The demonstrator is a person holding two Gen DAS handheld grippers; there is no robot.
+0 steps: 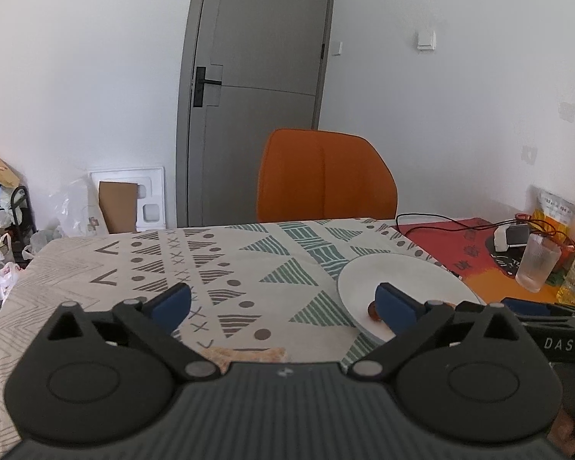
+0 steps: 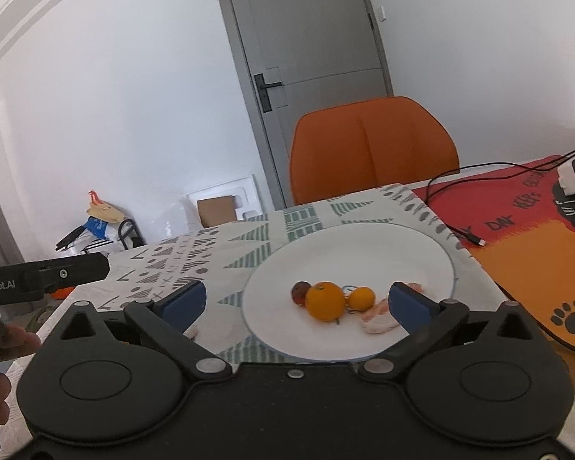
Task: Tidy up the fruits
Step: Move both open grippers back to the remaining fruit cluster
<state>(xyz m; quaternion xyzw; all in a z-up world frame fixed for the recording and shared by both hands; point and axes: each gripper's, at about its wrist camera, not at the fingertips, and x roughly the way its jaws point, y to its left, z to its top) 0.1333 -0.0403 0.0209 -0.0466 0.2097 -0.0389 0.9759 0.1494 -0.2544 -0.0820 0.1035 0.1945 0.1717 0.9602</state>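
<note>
Simply round oranges, smooth white plate

Two wrist views, both looking forward across the table

Each peers low over its own claw toward the door; both share the white plate and orange chair beyond.

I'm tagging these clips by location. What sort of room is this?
Probably a home dining area: a table with a patterned cloth, an orange chair by a grey door, and a plate of fruit.
</note>
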